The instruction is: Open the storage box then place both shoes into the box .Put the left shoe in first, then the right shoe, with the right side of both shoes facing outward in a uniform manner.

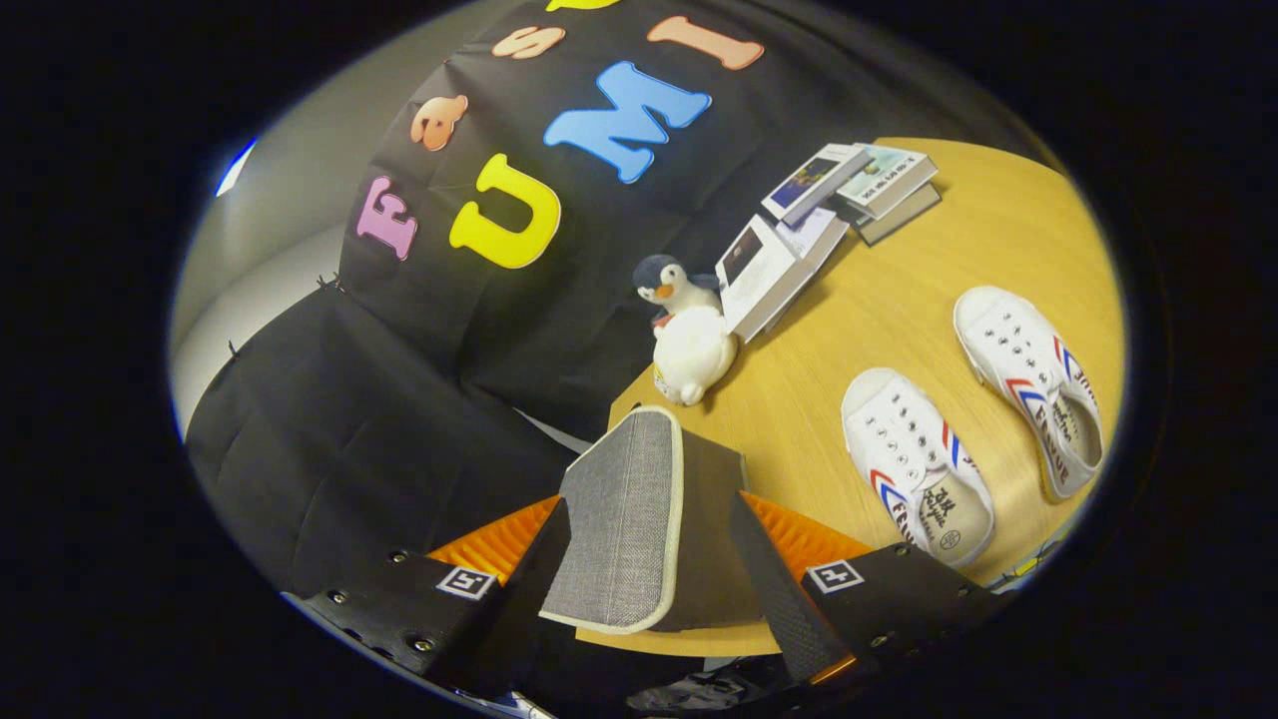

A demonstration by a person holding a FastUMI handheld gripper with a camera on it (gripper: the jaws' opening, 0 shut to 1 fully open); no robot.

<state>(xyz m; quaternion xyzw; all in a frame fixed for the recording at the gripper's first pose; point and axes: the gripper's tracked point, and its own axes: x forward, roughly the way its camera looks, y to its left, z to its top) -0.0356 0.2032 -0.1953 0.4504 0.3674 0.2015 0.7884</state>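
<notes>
storage box [624, 519] inside gripper [649, 559] (seemingly unpinched)

The gripper [649, 569] has two wedge-shaped fingers [784, 589] with a fine woven texture on their inner faces. Behind each sits a ribbed orange panel [499, 544] and a black block [399, 609] — studded with small silver screws — carrying a square black-and-white marker [467, 582].
</notes>
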